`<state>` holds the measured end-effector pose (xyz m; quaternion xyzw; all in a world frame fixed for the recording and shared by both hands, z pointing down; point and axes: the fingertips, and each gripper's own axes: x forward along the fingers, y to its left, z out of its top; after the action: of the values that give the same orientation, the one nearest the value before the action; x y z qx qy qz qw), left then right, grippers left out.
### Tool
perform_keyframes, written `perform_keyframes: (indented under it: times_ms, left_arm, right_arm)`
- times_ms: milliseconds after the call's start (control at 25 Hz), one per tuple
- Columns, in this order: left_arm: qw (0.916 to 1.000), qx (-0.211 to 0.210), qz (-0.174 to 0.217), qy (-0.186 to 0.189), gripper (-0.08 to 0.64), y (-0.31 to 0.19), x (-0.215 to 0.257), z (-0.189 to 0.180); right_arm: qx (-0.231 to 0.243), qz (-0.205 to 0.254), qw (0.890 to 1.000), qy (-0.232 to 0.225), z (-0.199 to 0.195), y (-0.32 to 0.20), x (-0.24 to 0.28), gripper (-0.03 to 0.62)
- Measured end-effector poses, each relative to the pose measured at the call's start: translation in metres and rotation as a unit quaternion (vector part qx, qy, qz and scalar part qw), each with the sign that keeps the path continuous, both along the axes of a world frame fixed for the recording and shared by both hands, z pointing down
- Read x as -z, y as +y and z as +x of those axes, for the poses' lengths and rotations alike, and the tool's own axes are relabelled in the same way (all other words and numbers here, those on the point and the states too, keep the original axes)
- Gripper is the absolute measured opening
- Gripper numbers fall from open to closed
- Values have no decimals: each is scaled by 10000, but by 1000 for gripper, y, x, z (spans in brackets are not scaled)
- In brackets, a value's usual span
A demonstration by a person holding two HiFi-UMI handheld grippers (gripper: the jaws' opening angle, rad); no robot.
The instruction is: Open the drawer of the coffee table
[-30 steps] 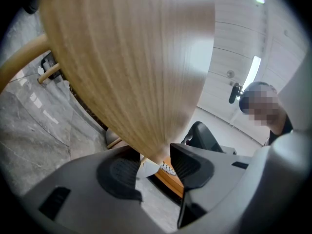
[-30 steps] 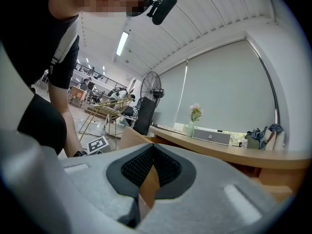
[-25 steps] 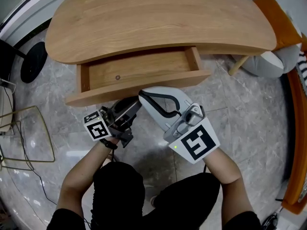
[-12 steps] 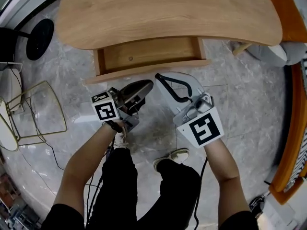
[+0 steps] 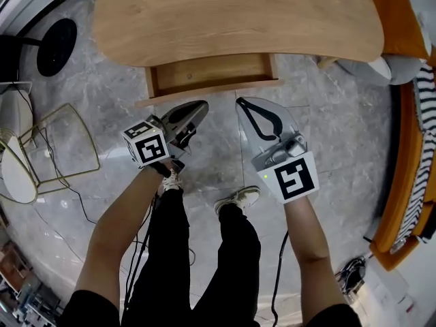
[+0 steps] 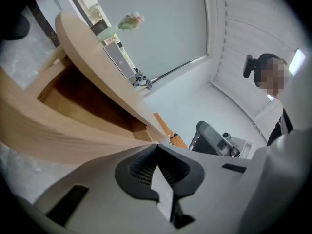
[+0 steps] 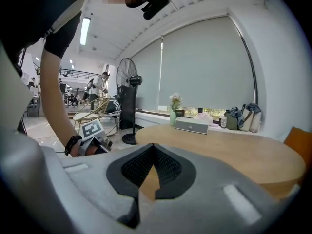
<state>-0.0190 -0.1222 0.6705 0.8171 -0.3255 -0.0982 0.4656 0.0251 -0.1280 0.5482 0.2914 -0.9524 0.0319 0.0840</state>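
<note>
The wooden coffee table [image 5: 238,16] stands at the top of the head view, with its drawer [image 5: 208,91] pulled out toward me and nothing visible inside. My left gripper [image 5: 202,105] hangs just in front of the drawer's front panel, apart from it, shut on nothing. Beside it, my right gripper [image 5: 240,102] is also shut and holds nothing. In the left gripper view the shut jaws [image 6: 157,145] point past the open drawer [image 6: 73,96]. The right gripper view shows its shut jaws [image 7: 152,145] above the table top [image 7: 229,145].
A gold wire chair [image 5: 58,148] and a black fan base [image 5: 58,46] stand at the left. An orange seat [image 5: 409,148] with a striped cushion [image 5: 426,101] is at the right. A grey box [image 7: 191,125] and a vase [image 7: 174,112] stand on the table. My feet [image 5: 238,199] are on the marble floor.
Both grippers have lifted and drawn back from the drawer front. The view has risen, so the table looks smaller. The drawer stays open.
</note>
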Motion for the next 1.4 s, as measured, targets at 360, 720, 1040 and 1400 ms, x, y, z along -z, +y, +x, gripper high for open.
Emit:
perform_keyframes:
  times_ms: [360, 720, 1040, 1400]
  left_arm:
    - [9987, 317, -124, -382, 8, -22, 31, -18]
    - [9951, 413, 174, -883, 8, -37, 142, -9]
    - [9815, 468, 1001, -1566, 8, -69, 281, -17]
    - [9581, 597, 1724, -2208, 8, -49, 410, -36]
  right_arm:
    - [-101, -170, 9997, 155, -6, -3, 33, 5]
    - [-8, -120, 9999, 61, -2, -8, 122, 5]
    - [-378, -313, 9986, 212, 13, -28, 219, 5]
    - [-771, -743, 9935, -394, 5, -12, 337, 5]
